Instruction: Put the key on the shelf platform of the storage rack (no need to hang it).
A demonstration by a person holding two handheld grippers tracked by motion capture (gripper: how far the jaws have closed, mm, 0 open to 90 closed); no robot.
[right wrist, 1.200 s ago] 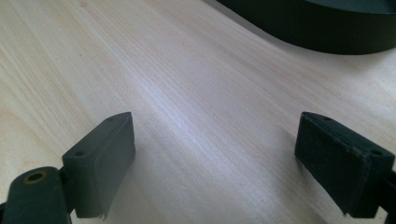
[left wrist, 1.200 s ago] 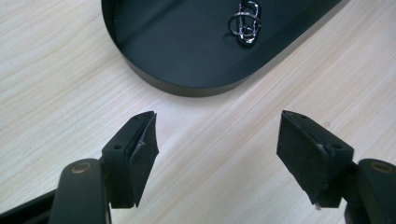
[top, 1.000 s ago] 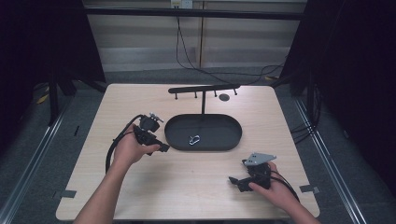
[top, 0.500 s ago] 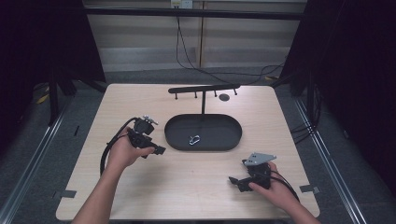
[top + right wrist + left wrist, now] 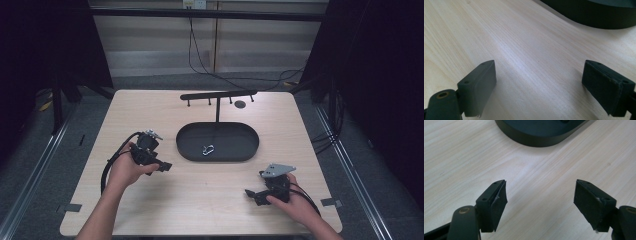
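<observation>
- The table (image 5: pixel 150 115) is a pale wood-grain slab with rounded corners; the high view takes in its whole outline, while the two gripper views give the fine grain close up (image 5: pixel 461 152).
- A black oval tray (image 5: pixel 240 150) with a low rim sits at the table's middle. Its dark curved wall crosses the top of the left gripper view (image 5: pixel 534 141) and of the right gripper view (image 5: pixel 599 20).
- A thin black stand (image 5: pixel 218 95), an upright post with a crossbar carrying short pegs, rises from the tray's far side.
- The left gripper (image 5: pixel 162 165), held in the person's left hand (image 5: pixel 125 170), is just beside the tray's left end. Its jaws stand wide apart, released, with bare wood between its flat dark pads (image 5: pixel 499 202).
- The right gripper (image 5: pixel 252 195), with a grey three-cornered plate on top, lies near the table's front right; its jaws also stand spread, gripping nothing.
- A small silvery carabiner (image 5: pixel 207 149) lies inside the tray.
</observation>
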